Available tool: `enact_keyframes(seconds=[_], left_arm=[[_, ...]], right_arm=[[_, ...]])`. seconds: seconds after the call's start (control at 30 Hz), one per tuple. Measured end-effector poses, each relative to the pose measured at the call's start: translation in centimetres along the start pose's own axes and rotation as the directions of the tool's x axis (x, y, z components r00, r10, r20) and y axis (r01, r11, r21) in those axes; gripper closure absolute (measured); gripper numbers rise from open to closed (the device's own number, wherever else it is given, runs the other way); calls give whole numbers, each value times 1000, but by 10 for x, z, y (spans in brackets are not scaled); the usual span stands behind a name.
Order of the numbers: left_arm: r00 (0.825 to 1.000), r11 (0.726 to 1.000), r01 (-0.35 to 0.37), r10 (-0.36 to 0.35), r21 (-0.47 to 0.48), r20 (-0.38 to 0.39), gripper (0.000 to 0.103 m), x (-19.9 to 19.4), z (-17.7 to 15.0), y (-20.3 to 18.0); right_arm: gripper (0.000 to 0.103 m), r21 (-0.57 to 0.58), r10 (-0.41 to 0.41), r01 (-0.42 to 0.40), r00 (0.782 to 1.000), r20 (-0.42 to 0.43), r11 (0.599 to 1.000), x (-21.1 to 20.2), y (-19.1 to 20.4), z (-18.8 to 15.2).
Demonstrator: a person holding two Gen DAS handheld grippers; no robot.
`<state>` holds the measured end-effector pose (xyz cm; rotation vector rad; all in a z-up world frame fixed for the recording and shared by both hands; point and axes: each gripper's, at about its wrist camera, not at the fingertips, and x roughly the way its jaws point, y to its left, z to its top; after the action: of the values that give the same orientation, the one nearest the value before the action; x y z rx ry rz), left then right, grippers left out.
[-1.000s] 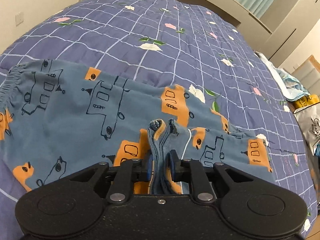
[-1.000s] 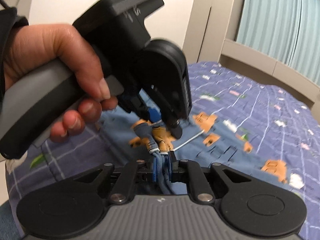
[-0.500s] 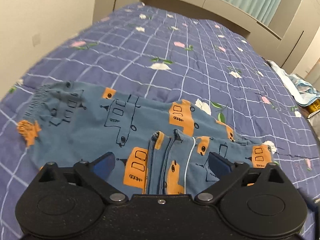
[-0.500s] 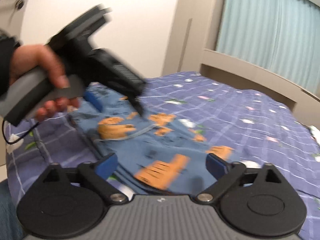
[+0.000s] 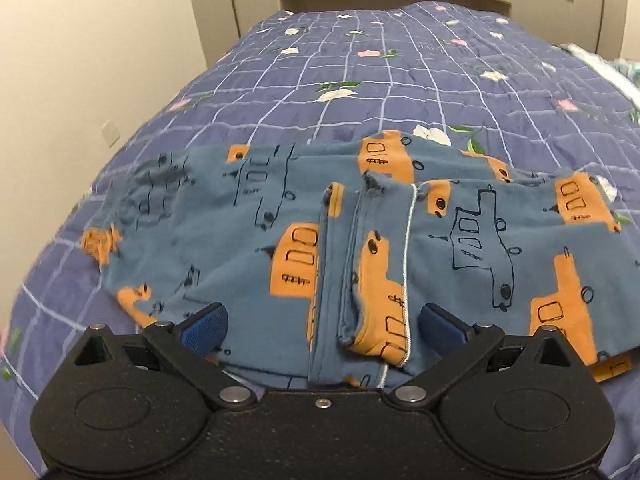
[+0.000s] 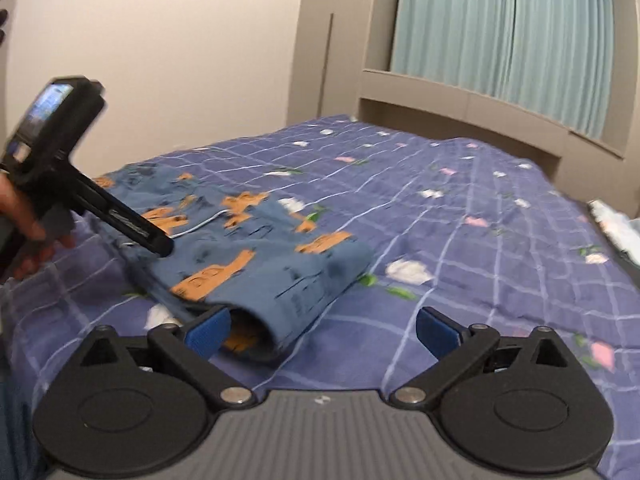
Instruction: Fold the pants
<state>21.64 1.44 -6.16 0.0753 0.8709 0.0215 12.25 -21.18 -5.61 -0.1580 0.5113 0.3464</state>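
The blue pants (image 5: pixel 240 240) with orange and outline vehicle prints lie folded flat on the purple checked bedspread (image 5: pixel 360 80), hems and a white drawstring (image 5: pixel 408 248) on top. My left gripper (image 5: pixel 324 326) hovers open just over their near edge, blue pads wide apart and touching nothing. From the right wrist the pants (image 6: pixel 256 264) are a folded bundle. My right gripper (image 6: pixel 323 331) has its jaws wide and closing; the bundle's folded end lies just inside the left pad, unpressed. A hand holds the left gripper, whose finger (image 6: pixel 120 216) is over the pants.
The bedspread (image 6: pixel 480 220) stretches far and right. A beige headboard shelf (image 6: pixel 460 108) and teal curtain (image 6: pixel 500 32) stand behind. A cream wall (image 5: pixel 80 60) runs along the bed's left side. Loose cloth (image 6: pixel 616 228) lies at the right edge.
Both grippers were shut on the bunched pants edge a second ago; both have opened and let go. The pants now lie flat, and both grippers have drawn back.
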Motion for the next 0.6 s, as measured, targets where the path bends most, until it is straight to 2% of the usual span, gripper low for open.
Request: enact_keyframes(seconds=[0.13, 0.2, 0.27, 0.33, 0.4, 0.47, 0.53, 0.6], left_arm=[[1000, 1000, 3, -3, -14, -1, 1, -6, -1, 1], [1000, 999, 21, -21, -28, 16, 1, -14, 0, 0], [997, 997, 64, -62, -38, 56, 1, -24, 3, -3], [990, 994, 108, -105, -27, 97, 1, -33, 7, -10], [982, 990, 144, -144, 7, 123, 1, -37, 11, -20], [978, 986, 164, -168, 44, 121, 1, -37, 16, -35], [975, 980, 185, -193, 74, 107, 1, -34, 17, -51], [972, 973, 212, -219, 89, 86, 1, -30, 15, -67]], right_arm=[[21, -44, 11, -12, 1000, -12, 999, 7, 10, -2], [45, -46, 43, -44, 998, -36, 998, 12, 9, -3], [52, -30, 66, -68, 996, -61, 997, 13, 5, -6], [52, -15, 84, -85, 995, -55, 996, 6, -1, -9], [44, 2, 81, -81, 996, -40, 997, -3, -13, -9], [38, 10, 62, -62, 998, -32, 998, -7, -31, -8], [37, 4, 54, -54, 998, -31, 999, -4, -50, -2], [32, 3, 76, -76, 997, -20, 997, 3, -70, 8]])
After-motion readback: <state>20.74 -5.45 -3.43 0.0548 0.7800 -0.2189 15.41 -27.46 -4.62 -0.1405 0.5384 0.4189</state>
